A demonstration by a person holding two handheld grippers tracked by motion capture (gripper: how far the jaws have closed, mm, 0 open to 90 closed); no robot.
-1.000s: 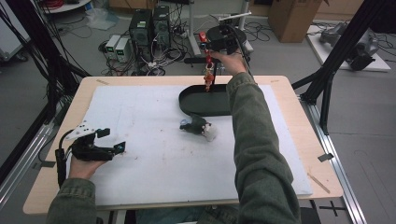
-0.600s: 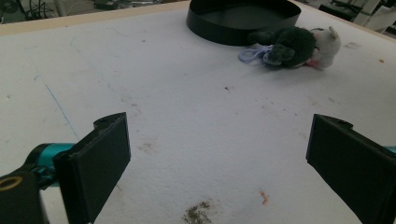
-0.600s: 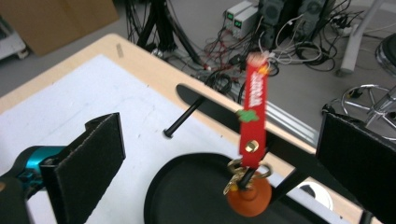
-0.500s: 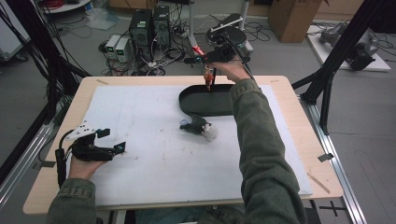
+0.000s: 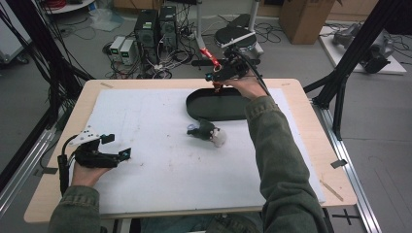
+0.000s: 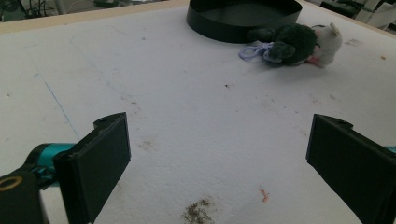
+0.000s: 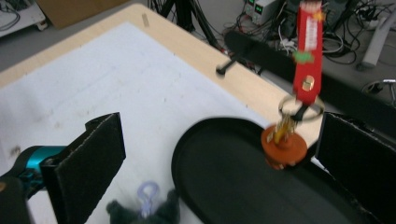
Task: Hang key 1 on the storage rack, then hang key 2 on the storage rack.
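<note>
Over the far rim of the black oval tray (image 5: 214,108) your right gripper (image 5: 219,80) has just been opening its jaws, and now they stand wide with nothing pressed between them. The red keychain (image 7: 306,56), with its metal ring and an orange round piece (image 7: 282,148) at the lower end, hangs blurred in the right gripper view, close to one jaw and just at the tray rim (image 7: 224,123). I cannot tell if it still touches the pad or is already free.

To do this step well, keep the hand above the inside of the tray, not above its edge, so that the keychain comes down on the floor of the tray and not on the wooden table (image 5: 301,97) beyond. Wait until the strap is clear of both pads before you pull the hand back; otherwise it may catch and be dragged out.

As far as the high view shows, the tray has nothing lying in it. The small dark plush toy (image 5: 206,132), with a white part and a purple loop (image 6: 254,50), lies on the white mat (image 5: 160,145) just beside the near wall of the tray, outside it.

Your left gripper (image 5: 116,147) rests near the left edge of the mat, jaws wide apart and holding nothing.
</note>
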